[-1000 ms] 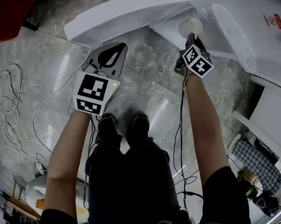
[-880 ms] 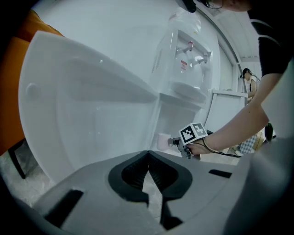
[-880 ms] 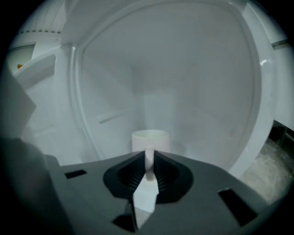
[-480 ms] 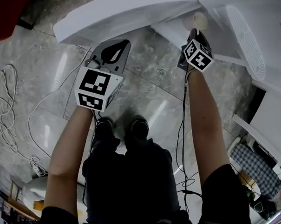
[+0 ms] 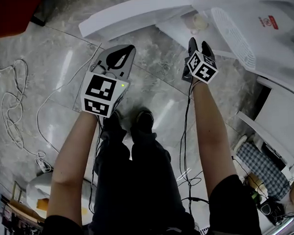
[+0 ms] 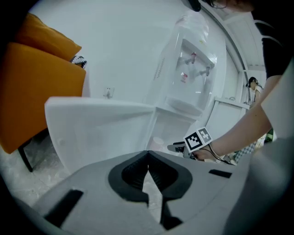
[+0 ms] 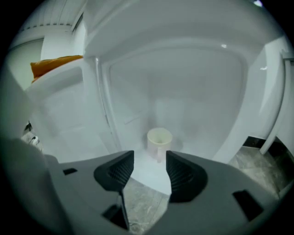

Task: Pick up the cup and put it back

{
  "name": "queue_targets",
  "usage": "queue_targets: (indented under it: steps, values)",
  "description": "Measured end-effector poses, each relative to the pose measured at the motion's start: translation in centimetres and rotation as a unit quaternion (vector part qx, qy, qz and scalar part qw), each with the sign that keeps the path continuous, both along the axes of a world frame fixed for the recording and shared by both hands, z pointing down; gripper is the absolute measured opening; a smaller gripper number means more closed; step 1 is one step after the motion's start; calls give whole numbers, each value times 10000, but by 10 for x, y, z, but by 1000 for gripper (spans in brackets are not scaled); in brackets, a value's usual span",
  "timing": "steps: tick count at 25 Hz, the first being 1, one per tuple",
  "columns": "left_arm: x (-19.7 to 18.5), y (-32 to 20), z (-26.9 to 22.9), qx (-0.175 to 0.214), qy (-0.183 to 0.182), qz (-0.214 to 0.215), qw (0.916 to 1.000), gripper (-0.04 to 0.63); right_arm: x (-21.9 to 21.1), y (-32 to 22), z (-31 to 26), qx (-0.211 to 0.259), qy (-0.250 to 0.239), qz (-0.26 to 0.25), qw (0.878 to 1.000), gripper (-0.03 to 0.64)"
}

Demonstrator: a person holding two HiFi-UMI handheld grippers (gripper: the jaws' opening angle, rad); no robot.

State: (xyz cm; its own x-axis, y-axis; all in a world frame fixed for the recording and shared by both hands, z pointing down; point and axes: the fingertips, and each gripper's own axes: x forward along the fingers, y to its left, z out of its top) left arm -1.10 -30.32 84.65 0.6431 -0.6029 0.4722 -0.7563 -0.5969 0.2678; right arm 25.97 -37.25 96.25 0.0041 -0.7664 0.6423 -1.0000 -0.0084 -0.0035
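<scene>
Holding the right gripper (image 7: pixel 149 159) level in front of the open lower compartment (image 7: pixel 183 92) of a white water dispenser (image 6: pixel 189 64), with its jaws opening and standing wide apart. Gripping nothing there: only the compartment's white floor and a strip of marbled floor tile (image 5: pixel 52 70) showing between the dark ribbed pads (image 7: pixel 115 172).

Leaving the cup (image 7: pixel 159 139) released and standing upright on the compartment floor, just beyond the jaw tips and clear of both pads. Sitting back from that floor's front edge, about midway between its left and right edges, with the back wall close behind. Pointing the handle toward the front edge, in line with the gap between the jaws. Turning an open mouth upward, pale cream against the white walls.

Holding the left gripper (image 6: pixel 147 160) out over the floor tile, well to the left of the compartment and just below the swung-open door (image 5: pixel 133 15). Clenching its jaws together tip to tip, with nothing between them.

Standing with both shoes (image 5: pixel 144 120) on the tile between the two forearms. Trailing a dark cable (image 5: pixel 186 137) from the right gripper down beside the right forearm. Lying loose on the tile at the far left, a tangle of white cables (image 5: pixel 13 115). Showing, in the left gripper view, an orange chair (image 6: pixel 36 82) to the left of the door.
</scene>
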Motion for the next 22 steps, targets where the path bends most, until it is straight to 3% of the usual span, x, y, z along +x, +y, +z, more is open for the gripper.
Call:
queue_targets:
  steps: [5,13,18,22]
  values:
    - [-14,23,-81,-111,62,-14,9999,9,-24,37,-74,-76,-240,221,9994,210]
    - [-39,60,-199,-217,103,75,9997,9,-73,101,-218,11,-543,73,9985,195]
    - [-51,38,-289,-311,441,153,9984,9,-96,111,-326,40,-797,149,9967,138]
    - [-54,15,-360,-10,419,451,9981,9,-100,117,-407,196,-742,242,9968,98]
